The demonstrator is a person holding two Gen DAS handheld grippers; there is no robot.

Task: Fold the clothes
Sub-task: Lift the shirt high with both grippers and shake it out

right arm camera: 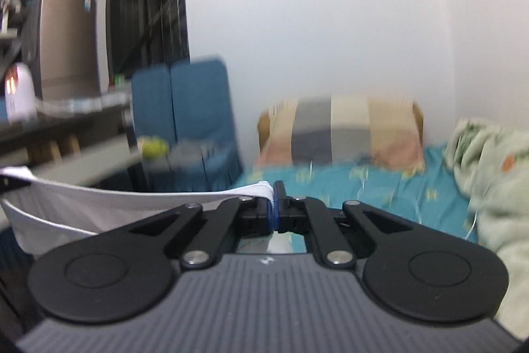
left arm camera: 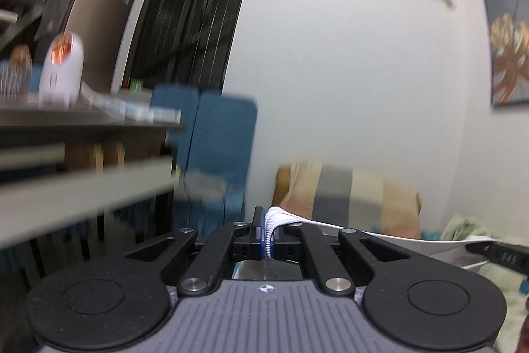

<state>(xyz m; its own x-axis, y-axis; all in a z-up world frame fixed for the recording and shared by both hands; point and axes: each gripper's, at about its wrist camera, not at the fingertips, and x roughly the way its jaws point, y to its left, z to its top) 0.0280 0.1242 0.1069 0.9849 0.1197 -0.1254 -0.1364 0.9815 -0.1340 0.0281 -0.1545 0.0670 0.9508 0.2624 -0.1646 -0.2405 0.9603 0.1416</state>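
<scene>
A white garment (right arm camera: 99, 204) hangs stretched in the air between my two grippers. My left gripper (left arm camera: 268, 230) is shut on its ribbed white hem (left arm camera: 277, 217), which bunches between the fingers; the cloth runs off to the right toward my right gripper's black finger (left arm camera: 499, 253) at the frame's edge. My right gripper (right arm camera: 273, 207) is shut on the other end of the same edge, with the cloth sagging away to the left. Both views are blurred by motion. The lower part of the garment is hidden under the gripper bodies.
A bed with a teal patterned sheet (right arm camera: 380, 187), a striped pillow (right arm camera: 344, 128) and a pale green blanket (right arm camera: 496, 161) lies ahead and right. Blue chairs (right arm camera: 195, 108) stand by a dark table (left arm camera: 82, 121) holding a white appliance (left arm camera: 61, 68). A white wall is behind.
</scene>
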